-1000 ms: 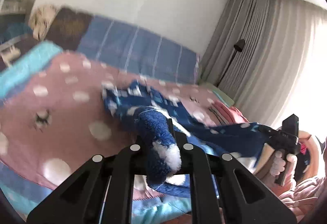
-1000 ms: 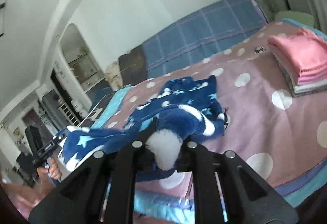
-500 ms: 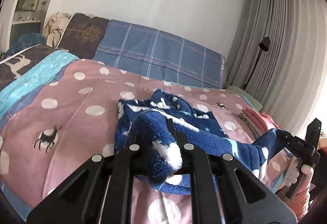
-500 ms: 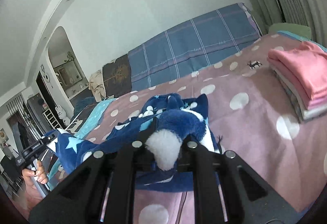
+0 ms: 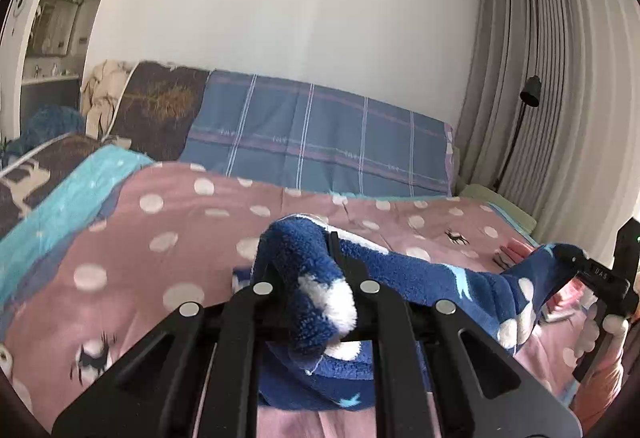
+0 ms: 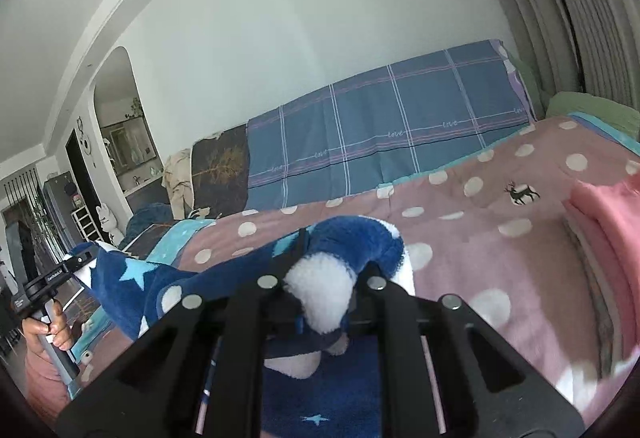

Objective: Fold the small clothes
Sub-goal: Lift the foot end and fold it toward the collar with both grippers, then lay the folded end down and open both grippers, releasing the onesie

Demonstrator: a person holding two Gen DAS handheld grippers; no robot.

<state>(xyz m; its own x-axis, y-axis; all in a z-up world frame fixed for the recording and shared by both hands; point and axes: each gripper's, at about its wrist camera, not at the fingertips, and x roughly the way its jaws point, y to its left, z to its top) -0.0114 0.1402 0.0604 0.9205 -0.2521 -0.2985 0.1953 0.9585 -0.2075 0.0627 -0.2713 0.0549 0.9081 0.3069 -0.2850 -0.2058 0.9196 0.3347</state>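
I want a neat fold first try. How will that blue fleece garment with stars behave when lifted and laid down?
Probably floppy: the blue fleece garment sags between the left gripper and the right gripper, both shut on it. Its thick pile bunches at the jaws, so folds will likely be bulky. It seems unlikely to slip, since the fuzzy surface should cling to the dotted blanket.

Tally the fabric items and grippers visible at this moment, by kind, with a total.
Blue fleece garment: 1
Grippers, jaws shut on the garment: 2, left gripper, right gripper
Pink folded clothes stack: 1
Polka-dot bedspread: 1
Blue plaid cover: 1
Total: 6
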